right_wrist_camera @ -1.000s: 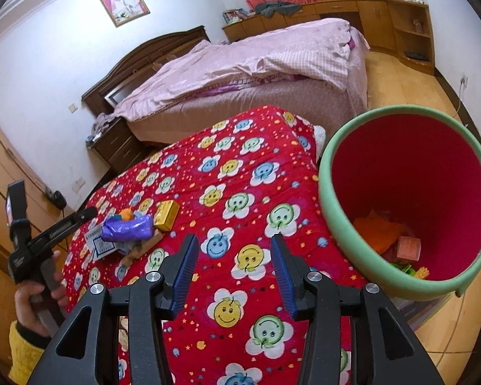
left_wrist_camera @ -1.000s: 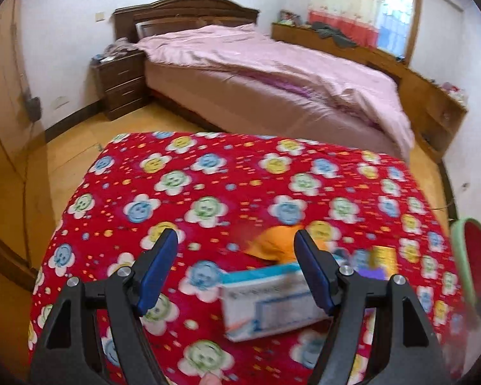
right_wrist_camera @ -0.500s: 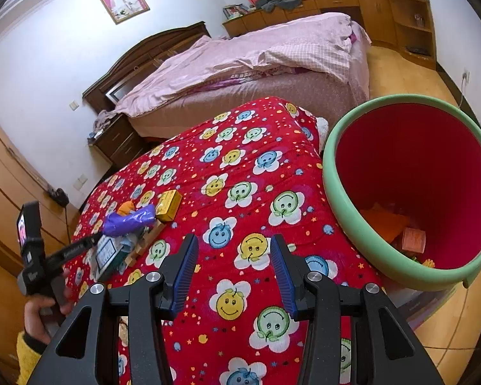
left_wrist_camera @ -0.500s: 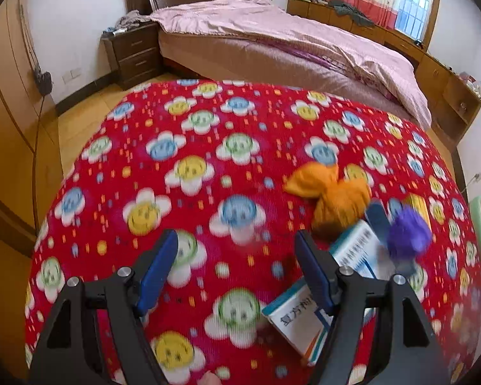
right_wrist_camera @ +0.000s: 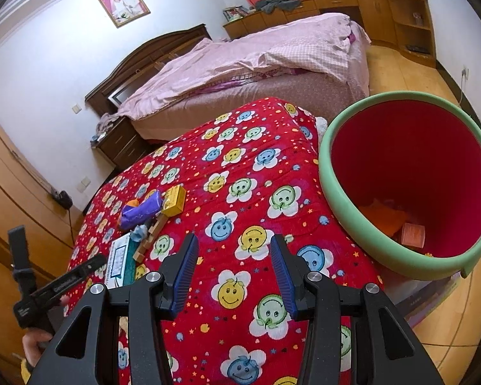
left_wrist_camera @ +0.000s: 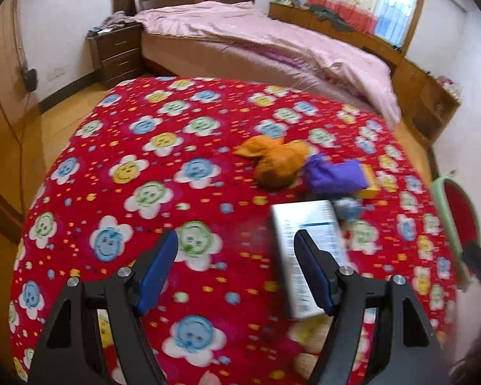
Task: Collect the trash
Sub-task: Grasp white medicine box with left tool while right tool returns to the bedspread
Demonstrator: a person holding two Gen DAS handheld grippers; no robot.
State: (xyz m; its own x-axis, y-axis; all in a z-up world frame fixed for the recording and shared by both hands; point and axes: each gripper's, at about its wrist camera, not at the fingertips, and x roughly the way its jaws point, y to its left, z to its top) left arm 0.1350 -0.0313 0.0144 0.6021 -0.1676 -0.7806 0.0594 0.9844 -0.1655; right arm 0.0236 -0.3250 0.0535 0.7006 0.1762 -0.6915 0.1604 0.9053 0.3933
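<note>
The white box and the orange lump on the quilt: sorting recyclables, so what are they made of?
White box: thin printed cardboard, judging by flat faces and crisp edges. Orange lump: crumpled and knotted, probably soft plastic film or cloth; blur leaves it open.

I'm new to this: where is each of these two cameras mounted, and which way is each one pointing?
Left wrist: sits on the left hand-held gripper, looking down along its open fingers at the red flowered cover and the white box; no hand shows.
Right wrist: sits on the right hand-held gripper, looking down over the cover toward the bin; the person's left hand shows at the lower left.
Shared: the cover, the box, the purple wrapper, the bin and the pink bed.
</note>
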